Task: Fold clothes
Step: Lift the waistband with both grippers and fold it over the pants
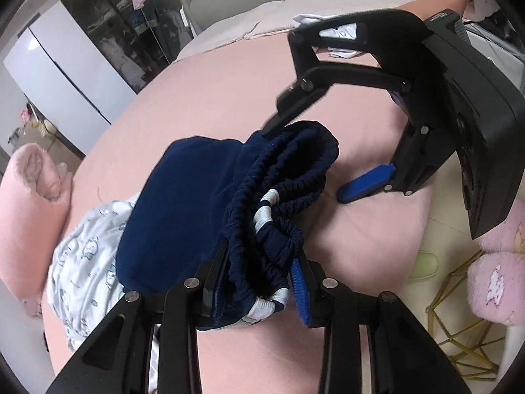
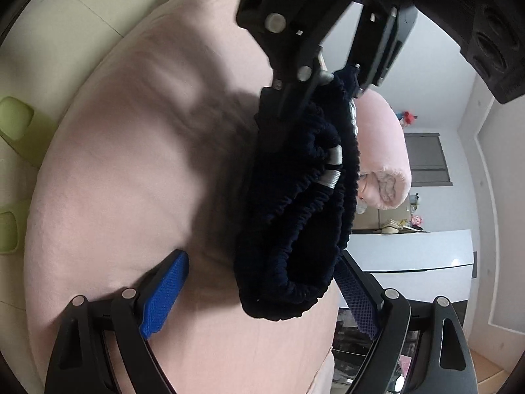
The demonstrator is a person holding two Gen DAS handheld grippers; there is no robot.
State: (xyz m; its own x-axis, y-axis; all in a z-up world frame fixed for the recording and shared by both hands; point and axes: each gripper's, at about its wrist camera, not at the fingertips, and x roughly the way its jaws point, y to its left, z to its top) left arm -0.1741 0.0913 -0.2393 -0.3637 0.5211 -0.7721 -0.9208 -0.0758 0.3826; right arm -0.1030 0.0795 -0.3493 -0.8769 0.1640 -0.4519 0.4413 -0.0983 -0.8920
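Left tongs [image 1: 259, 282] pinching navy shorts [image 1: 197, 203] at the bunched waistband, blue pad [image 1: 300, 290] pressed vs. the elastic on one side, fabric wedged betw. both fingers. White-grey stripes of waistband showing right at the grip. Shorts folded into a thick bundle, held just above pink bedsheet [image 1: 210, 98], rest of bundle draping fwd of left tongs onto a pale printed garment [image 1: 85, 262] lying on sheet. Right tongs [image 1: 300, 161] spread wide, one finger touching top edge of waistband, other finger w/ blue pad [image 1: 364, 184] well clear, beside bundle near sheet. Seen from right wrist: right tongs [image 2: 259, 292] wide apart, waistband loop [image 2: 295, 229] hanging betw. fingers, nothing gripped. Rolled pink blanket [image 1: 29, 216] beyond, left of left tongs. Green slipper [image 1: 425, 264] on floor to the right.
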